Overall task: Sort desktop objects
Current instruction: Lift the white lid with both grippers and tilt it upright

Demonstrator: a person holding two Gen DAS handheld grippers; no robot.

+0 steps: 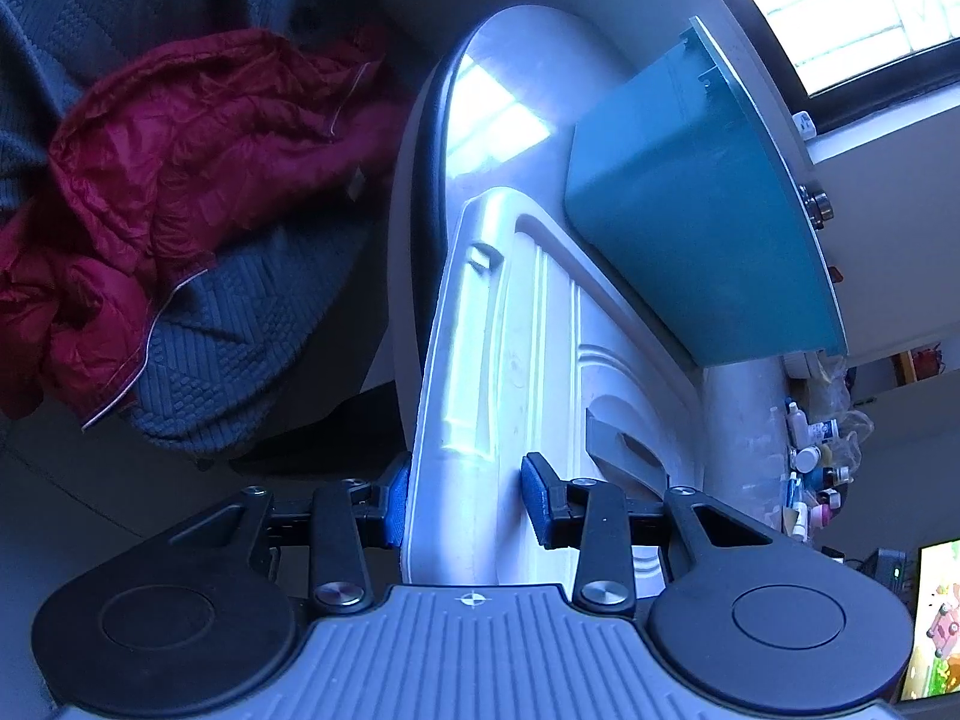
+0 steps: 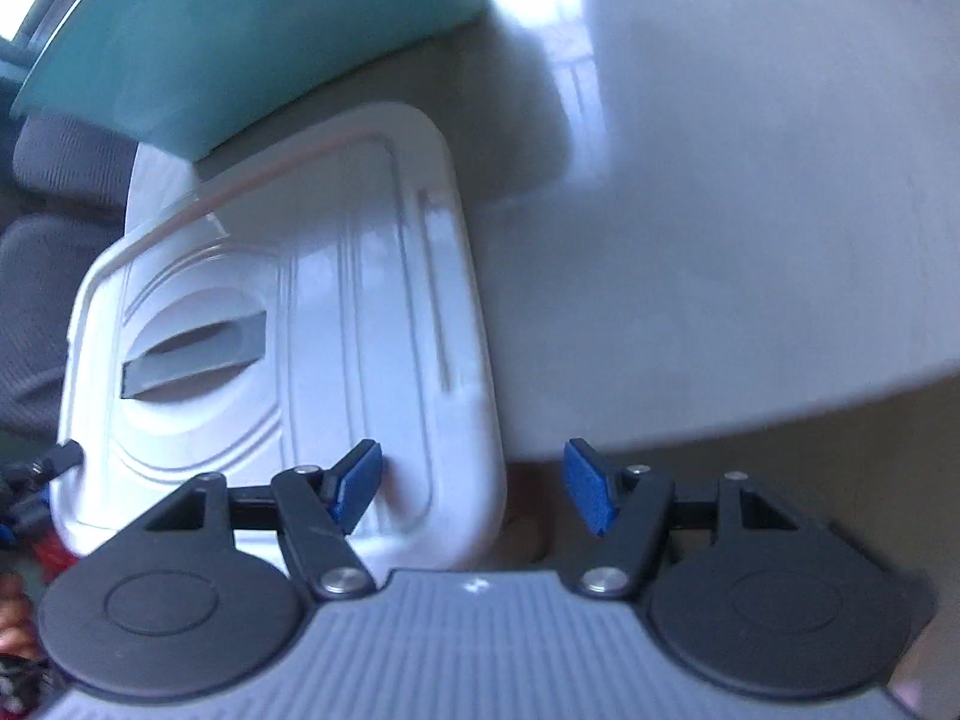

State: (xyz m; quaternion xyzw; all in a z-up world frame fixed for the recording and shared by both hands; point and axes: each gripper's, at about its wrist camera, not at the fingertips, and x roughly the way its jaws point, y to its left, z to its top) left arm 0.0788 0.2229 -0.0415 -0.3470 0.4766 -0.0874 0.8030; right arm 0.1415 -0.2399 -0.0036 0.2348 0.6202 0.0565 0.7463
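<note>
A white plastic lid (image 1: 516,360) with a grey handle recess (image 1: 624,450) lies on the white table, seen edge-on in the left wrist view. My left gripper (image 1: 468,504) has its blue pads on either side of the lid's near edge and looks shut on it. In the right wrist view the same lid (image 2: 312,324) lies flat, with its grey handle (image 2: 192,354) at the left. My right gripper (image 2: 474,492) is open, its left pad over the lid's corner and its right pad off the lid. A teal box (image 1: 702,210) stands just behind the lid and also shows in the right wrist view (image 2: 240,36).
A white glossy table (image 2: 750,210) carries everything. A red jacket (image 1: 180,180) lies on a dark grey sofa (image 1: 240,330) beside the table. Several small bottles (image 1: 810,456) crowd the far right. A lit screen (image 1: 936,618) is at the right edge.
</note>
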